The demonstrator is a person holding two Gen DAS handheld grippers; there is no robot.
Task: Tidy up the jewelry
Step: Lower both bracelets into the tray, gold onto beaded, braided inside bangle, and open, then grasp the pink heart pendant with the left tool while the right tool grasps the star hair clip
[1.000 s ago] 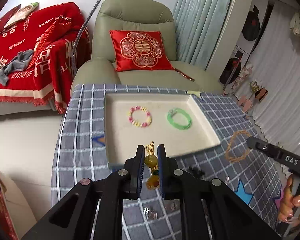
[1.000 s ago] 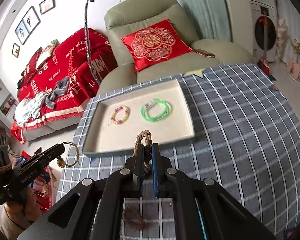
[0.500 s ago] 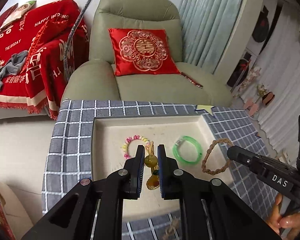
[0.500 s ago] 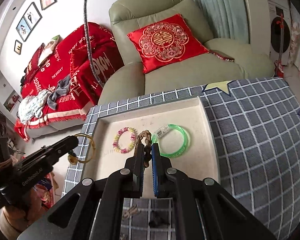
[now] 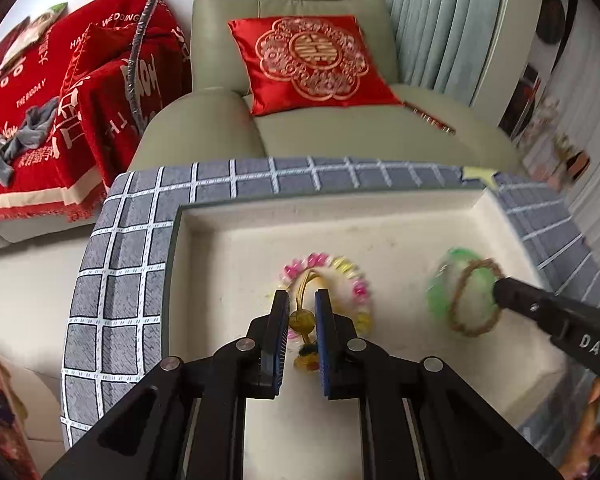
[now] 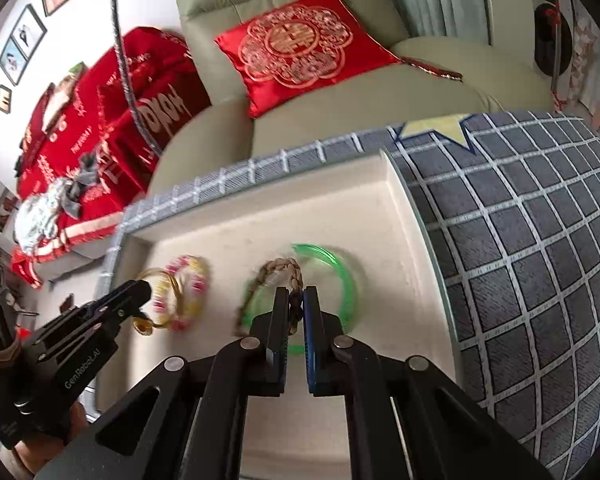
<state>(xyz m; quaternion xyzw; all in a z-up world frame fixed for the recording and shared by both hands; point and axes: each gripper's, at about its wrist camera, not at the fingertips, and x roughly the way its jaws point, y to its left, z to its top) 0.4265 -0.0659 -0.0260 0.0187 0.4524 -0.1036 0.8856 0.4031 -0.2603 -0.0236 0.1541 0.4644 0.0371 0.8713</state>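
The left tongs (image 5: 302, 304) are shut tight on a gold bracelet with a yellow bead (image 5: 303, 320), up over the pink and yellow bead bracelet (image 5: 356, 280) that lies in the cream tray (image 5: 220, 248). The right tongs (image 6: 296, 300) pinch a brown braided bracelet (image 6: 288, 270) just above the green bangle (image 6: 340, 268) in the same tray. The tray sits on a worktop with a gray checked cloth (image 6: 540, 240).
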